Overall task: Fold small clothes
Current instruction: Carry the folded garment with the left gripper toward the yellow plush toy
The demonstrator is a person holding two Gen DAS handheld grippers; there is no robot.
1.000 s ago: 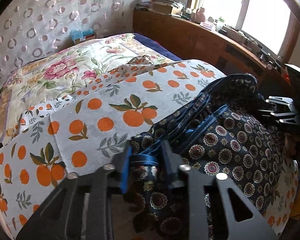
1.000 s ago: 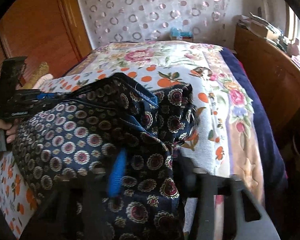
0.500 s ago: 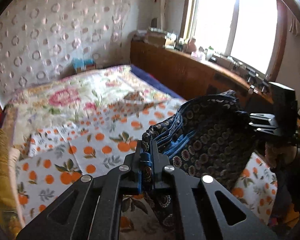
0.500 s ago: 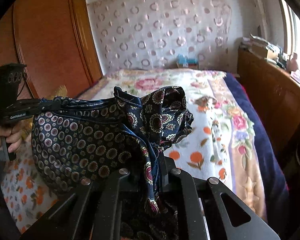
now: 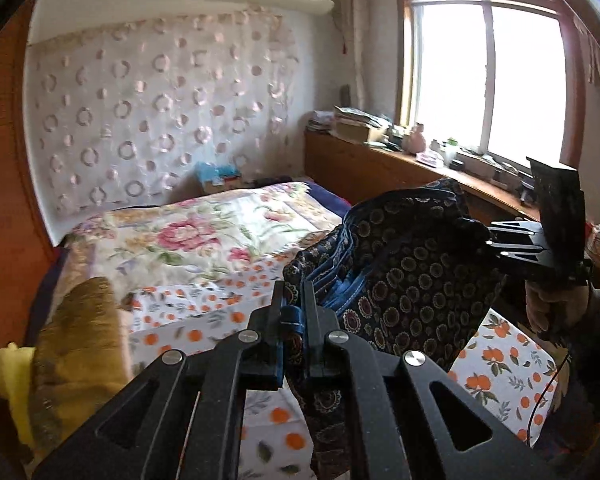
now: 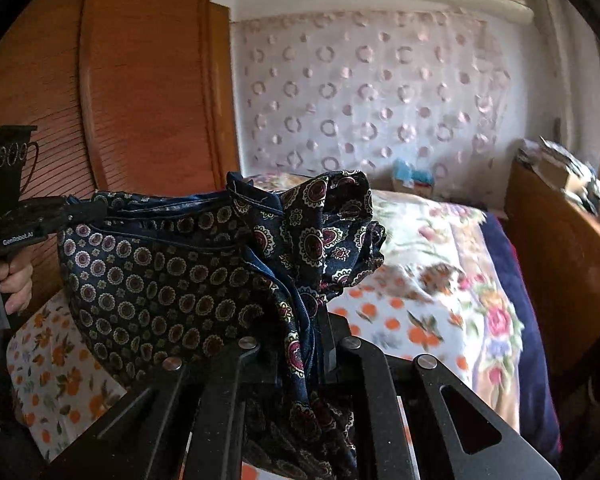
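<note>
while both tools pinch its edge, patterned garment (image 5: 412,280) apparently aloft above bed (image 5: 204,236)

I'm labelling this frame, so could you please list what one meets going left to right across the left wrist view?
Yellow-brown cloth → left gripper → dark patterned garment → right gripper → hand.
</note>
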